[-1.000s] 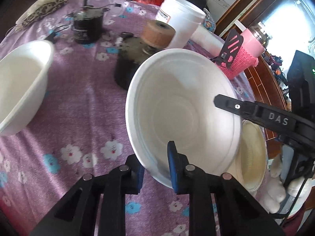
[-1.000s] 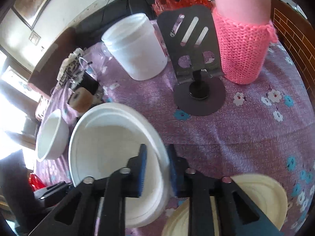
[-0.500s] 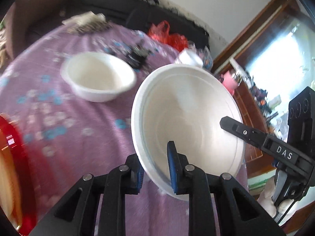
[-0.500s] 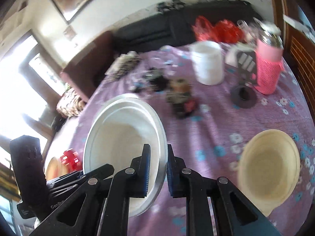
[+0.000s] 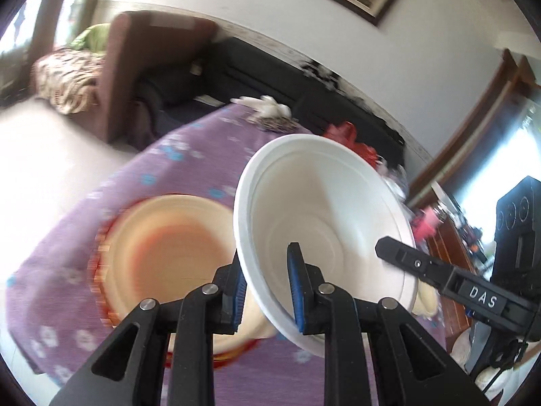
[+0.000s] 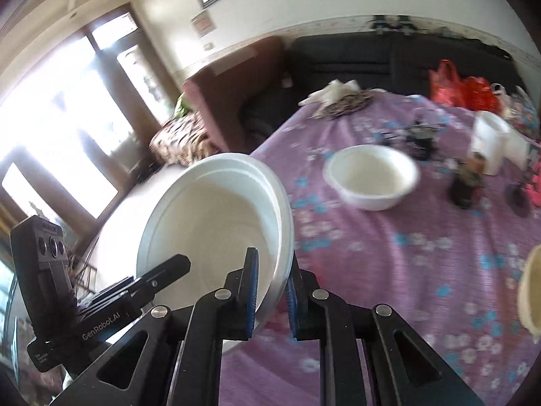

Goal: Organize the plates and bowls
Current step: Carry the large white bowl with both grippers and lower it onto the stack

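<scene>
A: Since a second ago, both grippers have carried the white bowl away from the clutter toward the cream bowl on its red plate, now just left of it.

B: Left view: left gripper pinches its near rim; the bowl is empty, tilted.

A: Right view: right gripper clamps the opposite rim. A smaller white bowl, also empty, sits well beyond on the purple floral tablecloth.

B: Uneven pulling could flex the thin rim, slipping it free.
</scene>
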